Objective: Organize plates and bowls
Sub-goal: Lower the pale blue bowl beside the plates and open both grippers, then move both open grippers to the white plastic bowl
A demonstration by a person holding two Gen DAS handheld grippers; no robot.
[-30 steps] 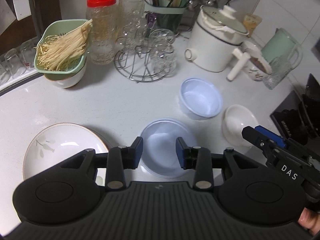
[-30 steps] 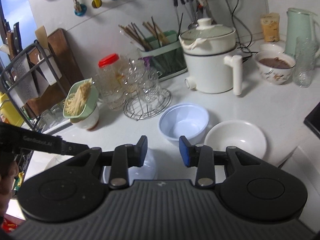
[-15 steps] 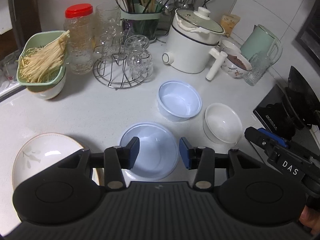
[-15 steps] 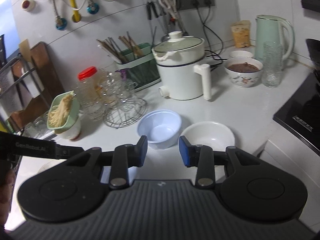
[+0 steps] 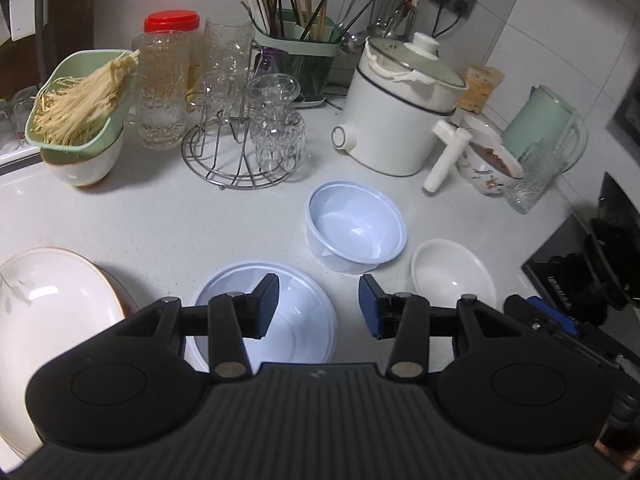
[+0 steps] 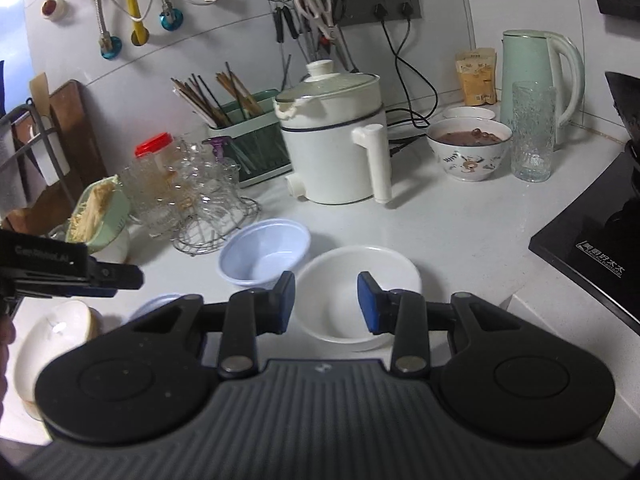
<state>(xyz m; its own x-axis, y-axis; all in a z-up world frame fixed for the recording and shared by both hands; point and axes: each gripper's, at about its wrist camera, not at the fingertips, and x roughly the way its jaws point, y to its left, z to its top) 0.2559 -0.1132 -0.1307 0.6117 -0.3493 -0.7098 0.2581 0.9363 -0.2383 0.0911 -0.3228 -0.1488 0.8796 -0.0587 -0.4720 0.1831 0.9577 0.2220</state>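
On the white counter stand a deep pale-blue plastic bowl (image 5: 356, 232), a wider shallow pale-blue bowl (image 5: 296, 328) in front of it, a small white bowl (image 5: 452, 276) to the right, and a white plate with a leaf print (image 5: 48, 300) at the left. My left gripper (image 5: 319, 304) is open and empty, above the shallow blue bowl's right rim. My right gripper (image 6: 326, 300) is open and empty, above the white bowl (image 6: 352, 280). The deep blue bowl (image 6: 264, 256) lies just left of that. The plate (image 6: 52, 336) shows at the lower left.
A wire rack of glasses (image 5: 244, 136), a red-lidded jar (image 5: 164, 80), a green strainer of noodles (image 5: 80, 108), a white electric pot (image 5: 400, 108), a filled patterned bowl (image 6: 468, 144), a glass (image 6: 532, 132) and a green kettle (image 6: 536, 76) line the back. A black cooktop (image 6: 592, 248) is right.
Both grippers have pulled back and up from the counter, so the bowls sit further off. The right gripper has shifted right, from over the blue bowl to over the white bowl. Both stay open.
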